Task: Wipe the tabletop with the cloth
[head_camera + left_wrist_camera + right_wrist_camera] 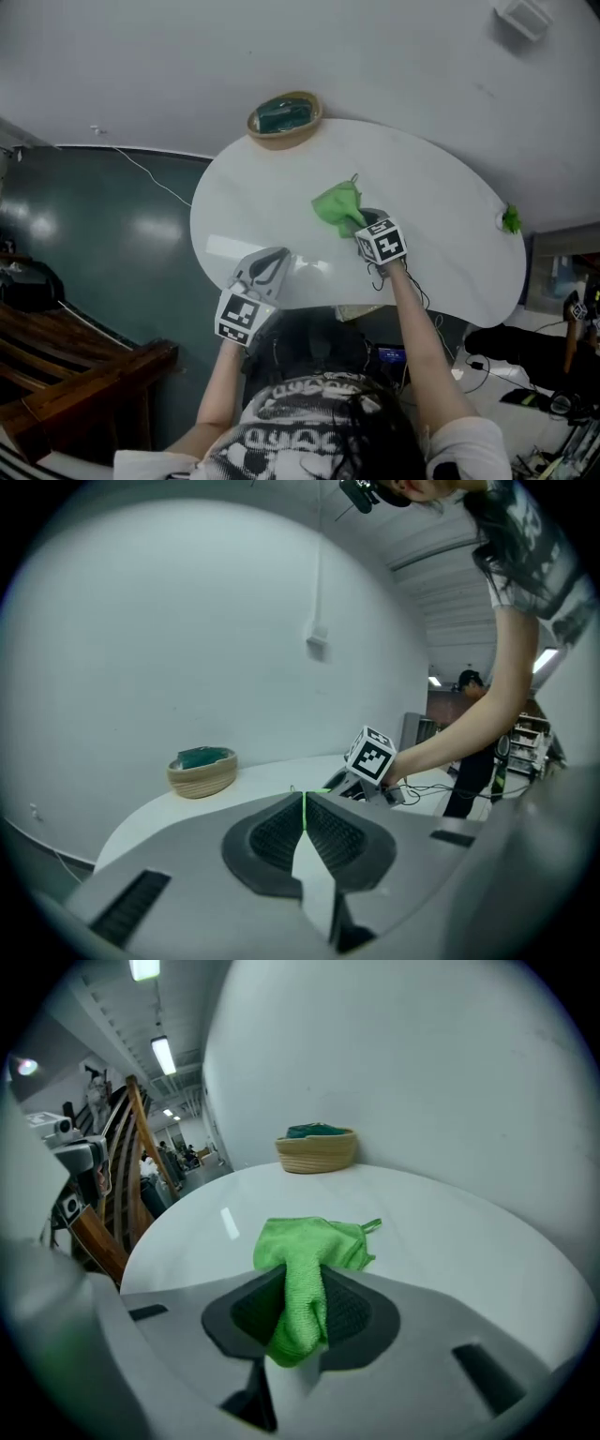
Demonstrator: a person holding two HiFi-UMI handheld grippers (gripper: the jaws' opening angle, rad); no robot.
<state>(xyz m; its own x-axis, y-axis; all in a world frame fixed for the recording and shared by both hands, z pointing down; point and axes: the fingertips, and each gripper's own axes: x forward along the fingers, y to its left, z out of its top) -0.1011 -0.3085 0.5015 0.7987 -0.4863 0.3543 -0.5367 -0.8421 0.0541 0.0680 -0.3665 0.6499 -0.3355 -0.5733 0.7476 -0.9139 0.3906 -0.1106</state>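
Note:
A green cloth point(339, 207) lies on the white tabletop point(431, 225) near its middle, one end bunched up between the jaws of my right gripper point(364, 223). In the right gripper view the cloth point(305, 1260) spreads out ahead of the jaws on the table and my right gripper point(302, 1312) is shut on it. My left gripper point(270, 267) is over the table's front left part, its jaws shut with nothing between them. In the left gripper view its jaws point(303, 817) meet along a thin line, and the right gripper's marker cube point(371, 754) shows beyond.
A woven basket point(284, 116) with a dark teal thing inside stands at the table's far edge, also the basket point(317, 1149) ahead in the right gripper view. A small green item point(511, 219) sits at the table's right edge. Wooden furniture point(66, 361) stands at the lower left.

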